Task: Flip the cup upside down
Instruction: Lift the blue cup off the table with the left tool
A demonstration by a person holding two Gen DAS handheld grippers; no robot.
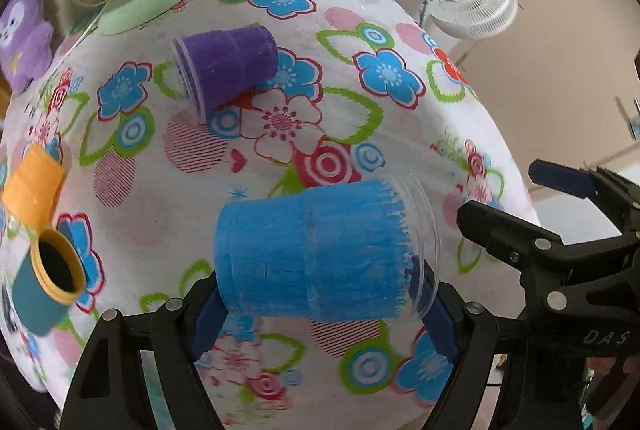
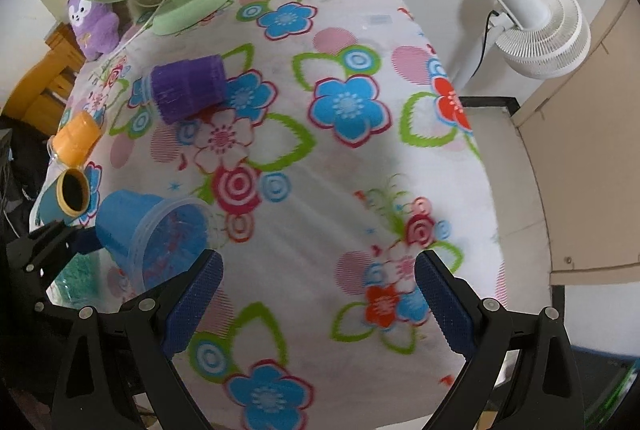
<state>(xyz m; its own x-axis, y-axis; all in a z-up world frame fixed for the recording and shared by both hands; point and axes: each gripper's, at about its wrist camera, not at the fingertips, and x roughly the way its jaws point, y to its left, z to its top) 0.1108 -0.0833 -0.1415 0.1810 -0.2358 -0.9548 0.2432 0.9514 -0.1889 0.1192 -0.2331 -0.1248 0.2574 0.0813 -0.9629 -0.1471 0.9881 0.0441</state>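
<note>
Two hand-held grippers [image 1: 324, 314] [image 2: 320, 302] (four cups [image 1: 320, 250]) above tablecloth [image 2: 360, 190]

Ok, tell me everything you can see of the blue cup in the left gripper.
The blue cup looks like clear plastic coloured blue with streaky strokes, the band near its rim left transparent. It is tipped on its side, base to the left and open mouth to the right in the left wrist view, held above the floral tablecloth. The left gripper is shut on it, pads against its base and rim ends. Red marks show inside through the mouth in the right wrist view.
</note>
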